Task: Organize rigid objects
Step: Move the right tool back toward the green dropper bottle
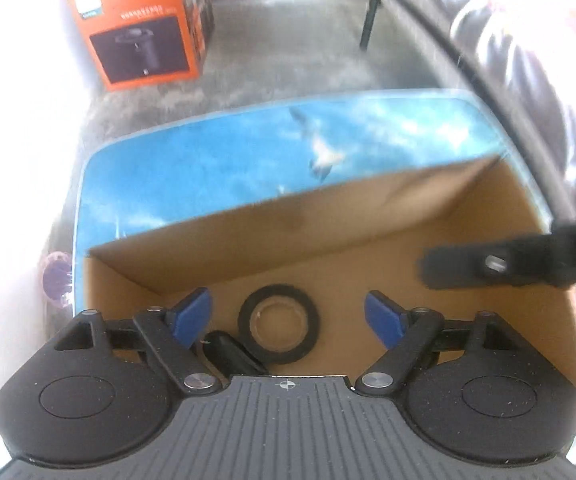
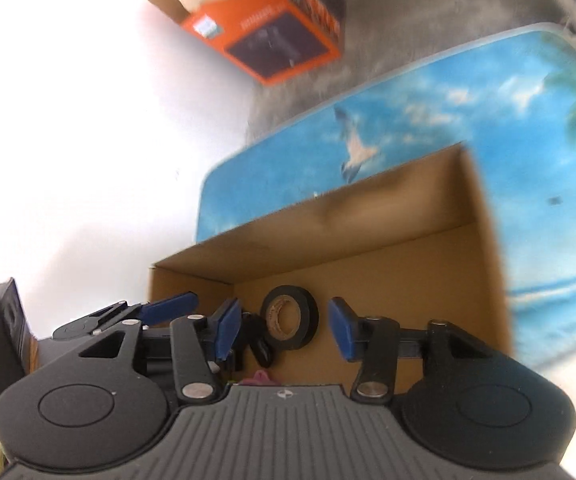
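On the sky-printed bench (image 2: 488, 120), a cardboard box (image 1: 368, 232) is holding a tape roll (image 1: 279, 329); above the box both claws, left claw (image 1: 288, 316) and right claw (image 2: 283, 330), are hanging spread, pinching nothing.

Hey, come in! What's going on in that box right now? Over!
Left tongs open, empty. Right tongs open, empty. Tape roll lies in box, black thing beside it. Nothing in the way.

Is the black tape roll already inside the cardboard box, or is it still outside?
Inside. The black tape roll lies flat on the floor of the cardboard box, with the box walls around it and no gripper touching it.
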`<state>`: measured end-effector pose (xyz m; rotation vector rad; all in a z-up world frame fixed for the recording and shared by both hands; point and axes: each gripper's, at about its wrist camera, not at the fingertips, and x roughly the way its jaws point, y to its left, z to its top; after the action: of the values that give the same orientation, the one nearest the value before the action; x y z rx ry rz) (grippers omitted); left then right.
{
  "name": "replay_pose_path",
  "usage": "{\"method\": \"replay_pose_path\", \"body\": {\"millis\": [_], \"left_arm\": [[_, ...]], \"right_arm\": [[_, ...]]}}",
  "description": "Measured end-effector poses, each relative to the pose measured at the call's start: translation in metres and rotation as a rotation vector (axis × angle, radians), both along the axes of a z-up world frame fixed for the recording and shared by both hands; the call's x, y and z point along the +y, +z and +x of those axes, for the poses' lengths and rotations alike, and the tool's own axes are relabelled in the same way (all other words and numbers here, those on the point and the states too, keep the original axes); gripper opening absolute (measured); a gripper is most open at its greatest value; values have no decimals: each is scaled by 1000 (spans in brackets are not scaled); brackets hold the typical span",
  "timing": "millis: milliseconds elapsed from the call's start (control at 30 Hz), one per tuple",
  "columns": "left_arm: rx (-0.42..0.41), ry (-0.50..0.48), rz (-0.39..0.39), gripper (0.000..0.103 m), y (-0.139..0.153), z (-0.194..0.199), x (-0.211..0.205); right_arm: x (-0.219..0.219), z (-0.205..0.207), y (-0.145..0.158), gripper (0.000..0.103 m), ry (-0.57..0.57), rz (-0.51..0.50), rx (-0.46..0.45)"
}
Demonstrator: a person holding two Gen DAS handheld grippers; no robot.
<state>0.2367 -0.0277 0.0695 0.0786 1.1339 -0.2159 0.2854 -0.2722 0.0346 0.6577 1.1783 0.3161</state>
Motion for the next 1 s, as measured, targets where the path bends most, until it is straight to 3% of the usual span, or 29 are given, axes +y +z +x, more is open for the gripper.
{"method": "replay_pose_path", "body": {"millis": [267,500,667,833,1000], "left_arm": [[-84,103,-161,86,43,-43,14],[-113,151,-232,87,45,-94,0],[-91,134,-181,87,32,-137,-11],[-66,78,-112,87,4,-178,-19],[-60,15,-23,80,-23,-206,-37]], "right_arm": [[-31,-84,60,54,-73,-44,-55],[-36,-150,68,54,-94,-65,-17],[-20,-180,45,54,-52,-103,50],[0,-190,37,53,11,-154,8],[26,-182,33,46,125,-178,-34]]}}
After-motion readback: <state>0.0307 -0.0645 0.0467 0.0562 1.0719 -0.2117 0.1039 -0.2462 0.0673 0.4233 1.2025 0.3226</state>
